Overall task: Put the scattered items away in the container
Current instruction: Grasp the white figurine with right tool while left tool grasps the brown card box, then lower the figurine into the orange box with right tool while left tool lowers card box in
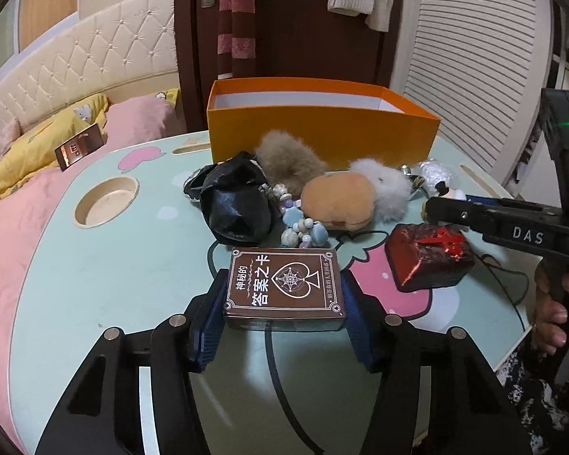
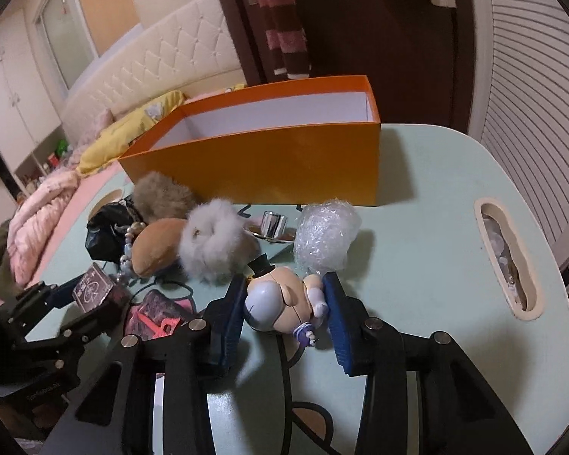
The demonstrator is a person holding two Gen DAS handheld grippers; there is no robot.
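2 grippers: left gripper (image 1: 284, 303) on card box (image 1: 284, 288), right gripper (image 2: 284, 303) around figurine (image 2: 280, 303).

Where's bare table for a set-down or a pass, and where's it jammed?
Free: table between the orange box and the edge slot; also around the round recess. Crowded: in front of the box, black bag through plush toys to bubble wrap.

Tufted cream headboard (image 1: 95, 53), dark door (image 1: 292, 38), louvred panel (image 1: 474, 57).
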